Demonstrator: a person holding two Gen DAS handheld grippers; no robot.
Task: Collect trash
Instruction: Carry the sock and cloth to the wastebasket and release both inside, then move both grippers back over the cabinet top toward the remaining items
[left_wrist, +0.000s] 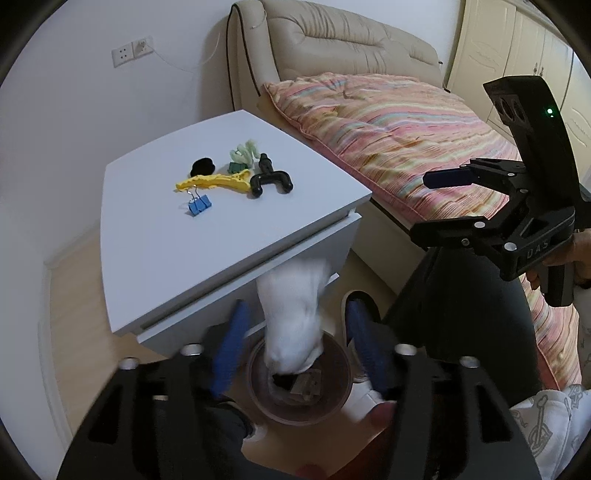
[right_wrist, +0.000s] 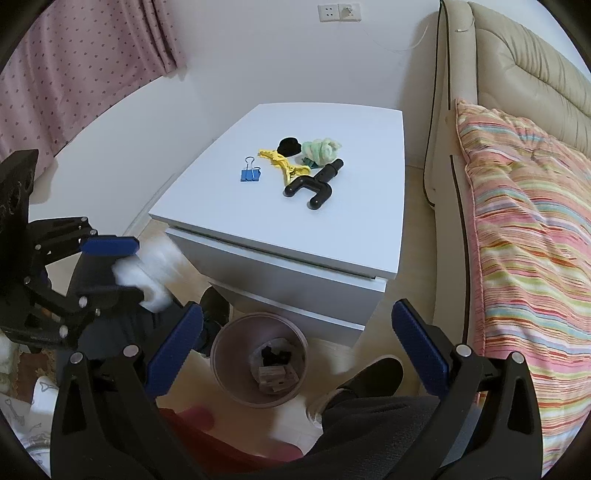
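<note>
Bedside counter (right_wrist: 280, 236) aside: left claw (left_wrist: 295, 341) open, wad (left_wrist: 295, 314) dropping, keep it over bin (left_wrist: 332, 402); right claw (right_wrist: 295, 347) open, empty

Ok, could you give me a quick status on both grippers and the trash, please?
Left gripper open, white wad blurred between its pads above bin. Right gripper open, empty. Five items remain on nightstand. Nothing blocking.

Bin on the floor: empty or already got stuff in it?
Not empty. The bin holds dark scraps and a brownish block at the bottom, and a white wad, blurred, is right above its rim.
</note>
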